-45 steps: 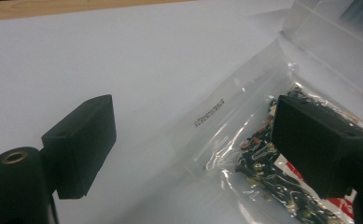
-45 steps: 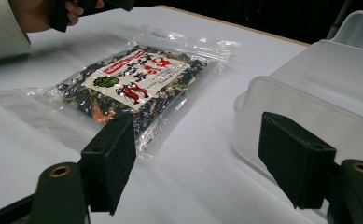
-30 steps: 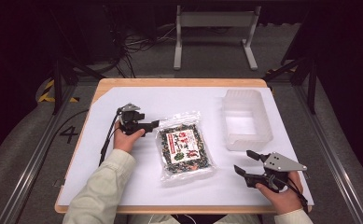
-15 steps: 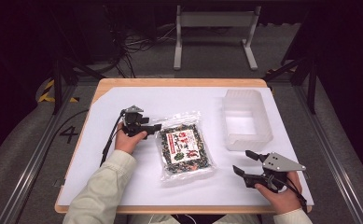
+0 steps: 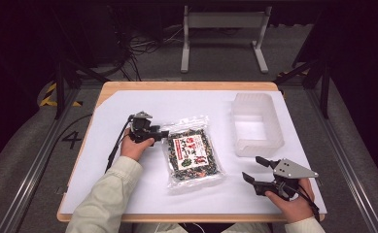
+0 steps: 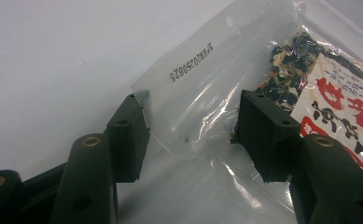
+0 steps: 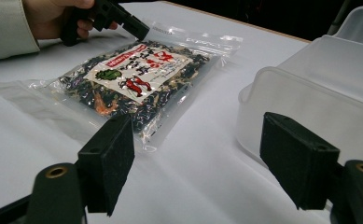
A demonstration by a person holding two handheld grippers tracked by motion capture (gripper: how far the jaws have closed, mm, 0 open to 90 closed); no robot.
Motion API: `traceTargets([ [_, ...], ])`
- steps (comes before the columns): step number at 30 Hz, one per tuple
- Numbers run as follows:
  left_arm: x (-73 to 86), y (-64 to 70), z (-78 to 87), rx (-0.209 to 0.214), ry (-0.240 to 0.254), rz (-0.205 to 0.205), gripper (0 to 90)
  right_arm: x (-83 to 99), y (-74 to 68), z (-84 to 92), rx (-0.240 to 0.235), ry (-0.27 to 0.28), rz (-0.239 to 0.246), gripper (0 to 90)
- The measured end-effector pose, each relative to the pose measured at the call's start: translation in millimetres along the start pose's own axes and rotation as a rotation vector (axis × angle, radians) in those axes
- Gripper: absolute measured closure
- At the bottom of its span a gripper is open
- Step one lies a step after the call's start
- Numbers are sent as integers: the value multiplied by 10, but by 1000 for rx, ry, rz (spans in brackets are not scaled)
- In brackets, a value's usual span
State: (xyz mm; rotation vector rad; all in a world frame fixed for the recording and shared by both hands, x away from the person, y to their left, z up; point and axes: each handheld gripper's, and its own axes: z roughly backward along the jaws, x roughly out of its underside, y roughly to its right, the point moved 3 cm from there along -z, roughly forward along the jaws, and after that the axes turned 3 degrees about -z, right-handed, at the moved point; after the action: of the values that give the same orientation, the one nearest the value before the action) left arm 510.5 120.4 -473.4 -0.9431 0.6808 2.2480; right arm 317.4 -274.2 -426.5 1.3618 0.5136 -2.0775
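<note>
Left gripper nudged toward the snack bag, jaws have just been closing, still apart; the bag's clear top corner sits between them, pads not pressing. Bag lies flat mid-table. Right gripper unchanged, jaws apart, empty, near the translucent bin, nothing blocking.

A clear plastic bag is laid flat on the white counter, near its middle. It is filled with a dark dried mix (black, pale and orange bits are seen), and a white label with red characters is placed on its front. Its sealed, empty top strip carries a printed code.
</note>
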Motion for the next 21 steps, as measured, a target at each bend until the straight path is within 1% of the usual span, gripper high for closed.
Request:
traceTargets([
  [1,3,19,-5,6,-3,13,469,0,1,1,1,-1,-1,263],
  [3,3,34,-6,-5,-3,3,481,-2,2,1,4,2,-5,263],
  [4,0,32,-4,-12,-1,-17,486,-4,2,3,3,4,-6,263],
  [5,0,49,-2,-15,-2,-22,492,-6,3,5,3,5,-5,263],
  [7,-7,70,4,-33,-5,-54,512,-6,4,7,4,5,-4,263],
  [8,-9,91,4,-39,-5,-61,524,-5,5,7,5,5,-4,263],
  [9,-14,103,6,-47,-6,-79,538,-5,4,7,5,5,-3,263],
  [10,-16,114,7,-55,-5,-89,556,-5,4,7,6,5,-2,263],
  [11,-18,125,9,-56,-9,-102,568,-5,4,8,6,5,-2,263],
  [14,-18,149,11,-63,-10,-108,598,-6,5,12,9,5,0,265],
  [15,-17,155,12,-63,-9,-103,602,-6,4,14,11,4,1,265],
  [16,-19,154,15,-67,-9,-110,610,-6,3,16,11,4,2,265],
  [21,-17,169,24,-59,-12,-103,656,-5,2,12,10,6,8,268],
])
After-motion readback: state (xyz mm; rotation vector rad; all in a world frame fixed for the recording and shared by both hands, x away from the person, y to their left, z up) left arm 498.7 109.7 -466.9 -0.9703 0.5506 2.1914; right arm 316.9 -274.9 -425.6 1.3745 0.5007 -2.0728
